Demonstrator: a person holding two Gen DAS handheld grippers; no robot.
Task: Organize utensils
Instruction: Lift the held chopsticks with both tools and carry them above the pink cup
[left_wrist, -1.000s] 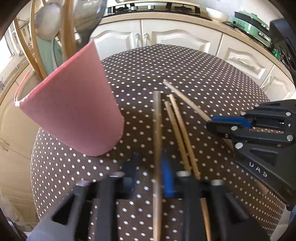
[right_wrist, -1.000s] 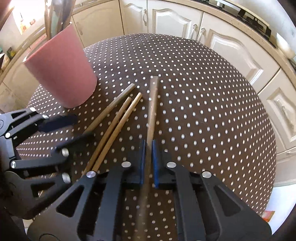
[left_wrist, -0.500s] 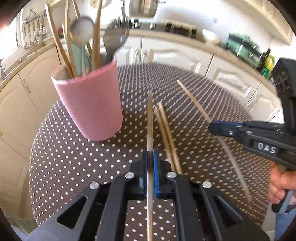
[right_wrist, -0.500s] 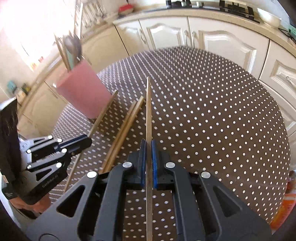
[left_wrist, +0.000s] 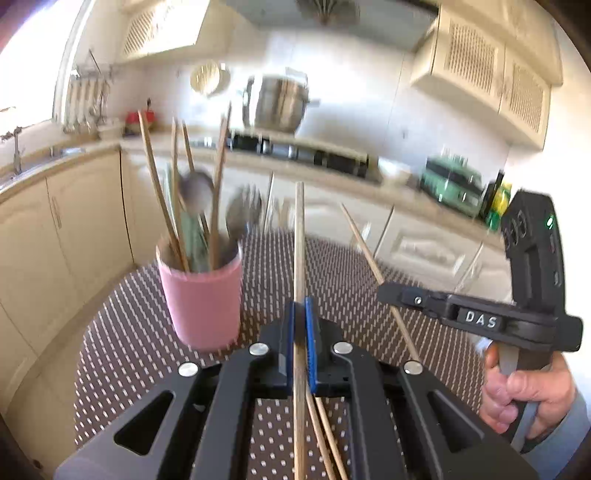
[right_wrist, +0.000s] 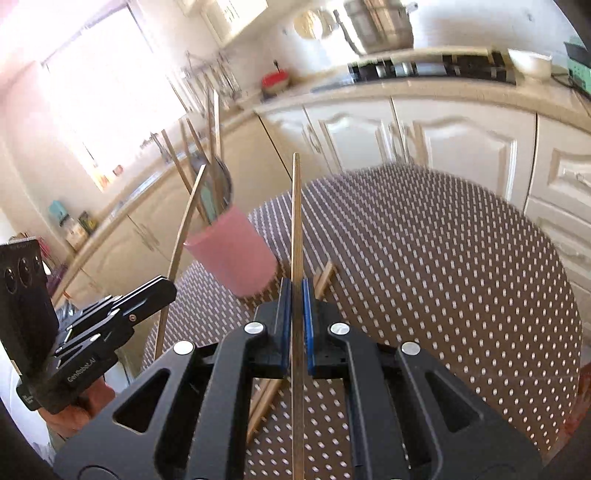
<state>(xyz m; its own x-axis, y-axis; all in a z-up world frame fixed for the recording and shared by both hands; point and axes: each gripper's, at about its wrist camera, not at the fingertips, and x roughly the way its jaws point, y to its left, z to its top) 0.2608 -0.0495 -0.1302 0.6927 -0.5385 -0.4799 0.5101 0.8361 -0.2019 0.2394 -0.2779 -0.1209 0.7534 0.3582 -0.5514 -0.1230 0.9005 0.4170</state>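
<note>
Each hand-held gripper — left (left_wrist: 300, 332), right (right_wrist: 295, 321) — is clamped on a thin wooden chopstick (left_wrist: 300, 236) (right_wrist: 295, 221) short of the pink cylindrical utensil cup (left_wrist: 201, 302) ahead-left; two loose wooden chopsticks (right_wrist: 325, 277) lie below on the dotted counter (right_wrist: 443, 258).

Cream raised-panel base cabinets (right_wrist: 436, 133) under a pale beige countertop (left_wrist: 321, 173), running round the corner of a kitchen with white walls; cream lattice-fronted wall cupboards (left_wrist: 491, 70) overhead. Bright daylight flooding in through a large window (right_wrist: 107, 92) above a steel sink (left_wrist: 62, 151), washing that wall to near white, with a rail of hanging metal tools (left_wrist: 86, 92) beside it. Along the counter: a black hob (right_wrist: 428, 70), a large shiny steel pot (left_wrist: 280, 103), a white bowl (right_wrist: 532, 62), a mint-green appliance (left_wrist: 454, 184), and a red-lidded pot (right_wrist: 275, 79) in the corner.
</note>
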